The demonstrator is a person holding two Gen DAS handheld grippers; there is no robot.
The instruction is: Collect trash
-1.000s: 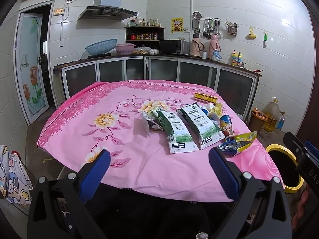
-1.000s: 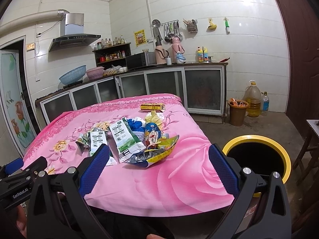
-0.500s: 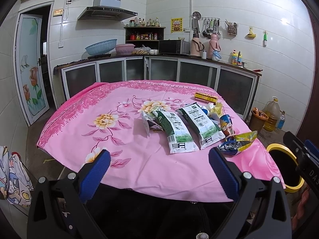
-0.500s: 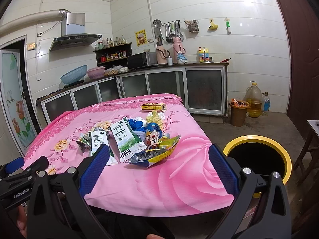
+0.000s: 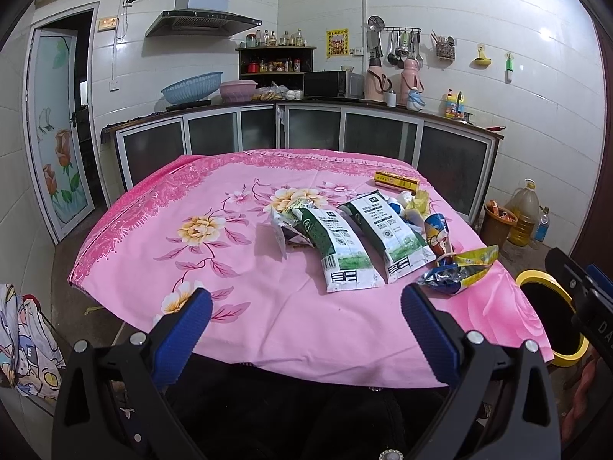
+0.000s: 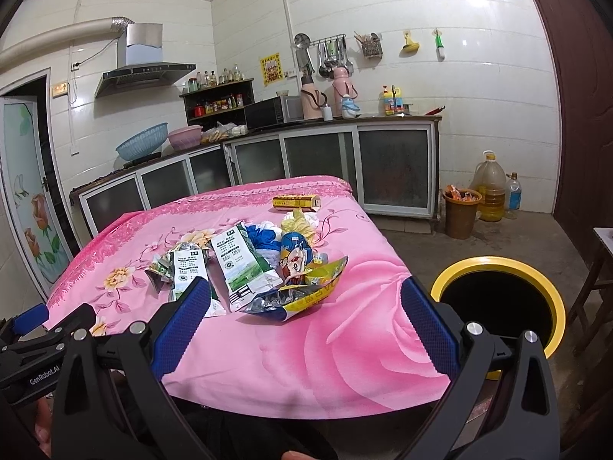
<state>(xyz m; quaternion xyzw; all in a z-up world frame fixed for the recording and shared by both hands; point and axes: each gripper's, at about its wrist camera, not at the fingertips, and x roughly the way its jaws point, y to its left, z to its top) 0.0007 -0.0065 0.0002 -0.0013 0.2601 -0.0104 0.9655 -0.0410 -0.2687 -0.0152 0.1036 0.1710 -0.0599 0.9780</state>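
**Both grippers wait at the near edge, wrappers ahead**

On the pink flowered tablecloth (image 6: 356,349) the trash lies in one loose group, a little beyond the middle and toward the right side. The right gripper (image 6: 304,327) is held at the near edge of the table with its blue pads spread wide and nothing between them. The left gripper (image 5: 304,335) is in the same condition — fingers apart, empty, low over the near edge.

The relation that matters is this: the yellow and silver wrapper (image 6: 302,297) is the nearest piece, and it lies straight ahead of the right gripper, just beyond the fingertips and between their lines. Its long axis runs across the view, rising toward the right, so the fingers would probably close across its short side. From the left gripper the same wrapper (image 5: 459,272) is off to the right, so the right hand seems the nearer one. Behind it lie two green and white packets (image 6: 245,268), with their long axes pointing away from the camera, and a yellow box (image 6: 295,201) far back. The yellow-rimmed bin (image 6: 498,299) stands on the floor just beside the table, on the right, so the carry from the wrapper would be short.

Compared with a second earlier, the right view sits slightly closer to the table; the left view is almost unchanged, and no wrapper has moved.
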